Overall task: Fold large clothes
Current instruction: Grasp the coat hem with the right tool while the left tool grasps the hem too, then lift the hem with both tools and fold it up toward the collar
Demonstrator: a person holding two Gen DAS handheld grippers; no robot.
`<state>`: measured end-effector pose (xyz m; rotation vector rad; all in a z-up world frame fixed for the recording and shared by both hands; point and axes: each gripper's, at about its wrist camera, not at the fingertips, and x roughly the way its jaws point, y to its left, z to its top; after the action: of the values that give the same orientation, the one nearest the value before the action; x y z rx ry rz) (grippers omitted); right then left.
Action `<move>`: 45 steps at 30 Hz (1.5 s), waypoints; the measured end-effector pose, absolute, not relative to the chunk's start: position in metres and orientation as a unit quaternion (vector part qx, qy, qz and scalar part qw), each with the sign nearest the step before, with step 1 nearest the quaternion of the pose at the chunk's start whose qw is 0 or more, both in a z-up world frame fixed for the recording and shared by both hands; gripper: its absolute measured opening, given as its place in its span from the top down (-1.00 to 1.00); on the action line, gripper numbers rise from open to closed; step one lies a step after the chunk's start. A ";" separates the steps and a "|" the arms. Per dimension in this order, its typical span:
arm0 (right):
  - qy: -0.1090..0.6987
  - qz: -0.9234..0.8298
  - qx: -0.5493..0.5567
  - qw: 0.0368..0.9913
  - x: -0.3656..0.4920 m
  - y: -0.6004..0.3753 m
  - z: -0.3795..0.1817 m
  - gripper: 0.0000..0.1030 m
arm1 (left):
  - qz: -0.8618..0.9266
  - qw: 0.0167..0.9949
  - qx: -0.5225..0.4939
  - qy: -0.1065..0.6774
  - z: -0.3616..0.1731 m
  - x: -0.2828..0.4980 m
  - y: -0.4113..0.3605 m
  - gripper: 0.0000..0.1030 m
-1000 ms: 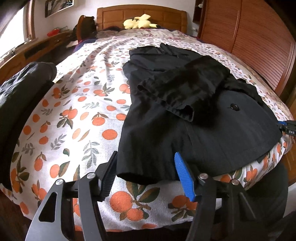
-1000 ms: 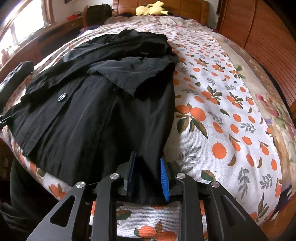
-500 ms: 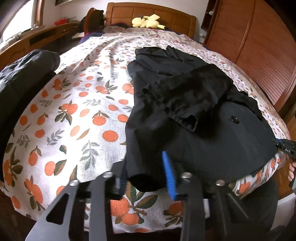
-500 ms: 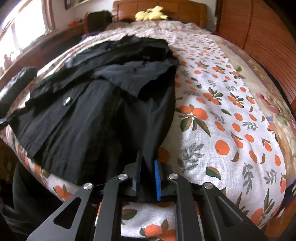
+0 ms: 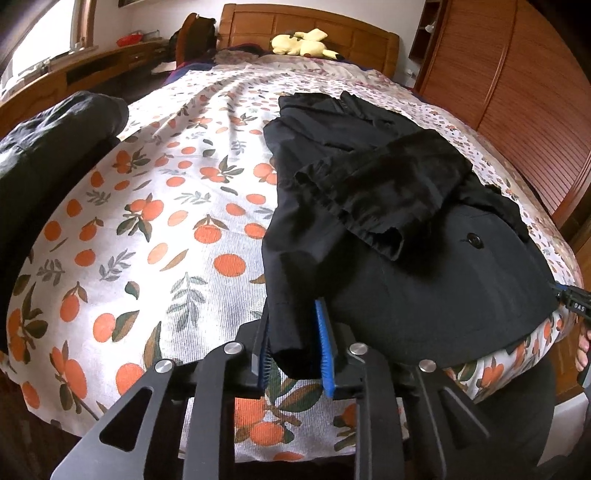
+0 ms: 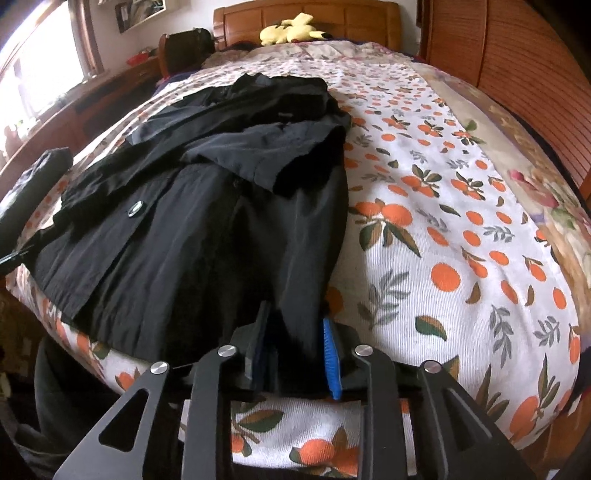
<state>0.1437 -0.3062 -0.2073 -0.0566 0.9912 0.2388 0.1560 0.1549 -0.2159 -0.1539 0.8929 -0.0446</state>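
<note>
coat point(image 5: 424, 288) lies flat on your bed point(image 5: 155, 236), sleeves folded over it. your left gripper point(image 5: 291, 350) is closing on its near left hem corner. your right gripper point(image 6: 295, 354) is opening, hem corner between the pads. only the right view shows the framed picture point(image 6: 142, 9).

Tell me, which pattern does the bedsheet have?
Oranges with green leaves on white; the bedsheet shows best in the left wrist view.
</note>
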 end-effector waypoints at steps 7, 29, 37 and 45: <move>0.468 0.125 -0.024 0.875 0.141 -0.305 -0.203 0.83 | -0.034 0.905 -0.059 0.419 -0.207 0.153 0.148 0.89; 0.332 0.166 -0.008 0.928 0.068 -0.320 -0.110 0.86 | -0.047 0.955 -0.059 0.287 -0.095 0.043 0.106 0.92; 0.304 0.174 -0.003 0.937 0.025 -0.333 -0.088 0.87 | -0.048 0.965 -0.069 0.248 -0.073 -0.015 0.104 0.92; 0.258 0.180 -0.011 0.949 0.004 -0.336 -0.047 0.87 | -0.049 0.976 -0.054 0.204 -0.033 -0.051 0.096 0.92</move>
<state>0.0035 -0.3356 -0.0475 -0.0218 0.5242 0.3671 -0.0510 0.0963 -0.0327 -0.1090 0.4117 -0.0981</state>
